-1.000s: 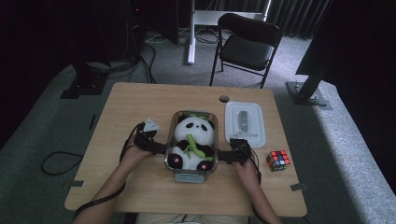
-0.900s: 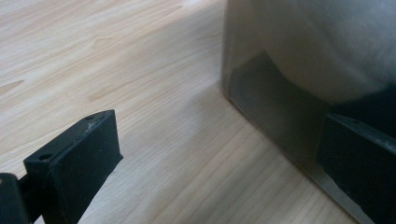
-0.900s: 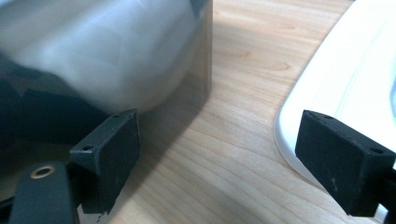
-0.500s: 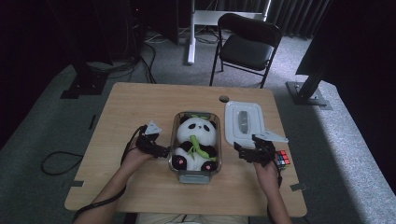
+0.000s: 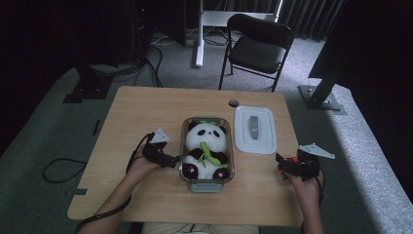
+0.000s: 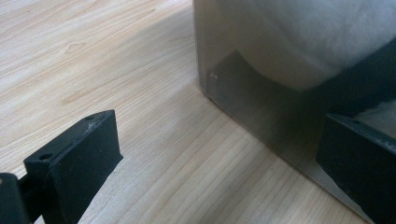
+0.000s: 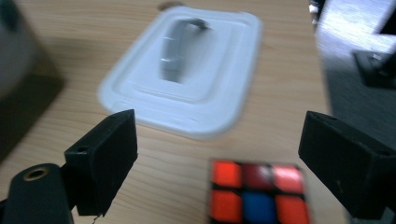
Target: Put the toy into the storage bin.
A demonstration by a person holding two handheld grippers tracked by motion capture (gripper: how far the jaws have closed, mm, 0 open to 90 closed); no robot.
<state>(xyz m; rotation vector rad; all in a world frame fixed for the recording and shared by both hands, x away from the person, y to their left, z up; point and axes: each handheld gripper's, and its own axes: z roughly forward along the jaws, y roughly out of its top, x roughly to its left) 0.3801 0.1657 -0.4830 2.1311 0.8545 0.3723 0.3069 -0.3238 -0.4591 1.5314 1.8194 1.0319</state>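
Wooden table (image 5: 146, 112): left gripper (image 5: 168, 160) against the container (image 5: 207, 183), right gripper (image 5: 287, 167) over the cube (image 7: 259, 193), both jaws apart.

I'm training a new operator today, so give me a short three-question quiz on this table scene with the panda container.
1. True or false: the white lid is on the container.
2. Which thing lies between the open jaws of the right tongs? A) panda toy B) colour cube C) lid
3. Fill in: the left tongs stand against the container's ____ side as the high view shows it.

Key
1. False: the lid lies flat on the table beside it, and the panda toy sits uncovered.
2. B: the colour cube.
3. Left.
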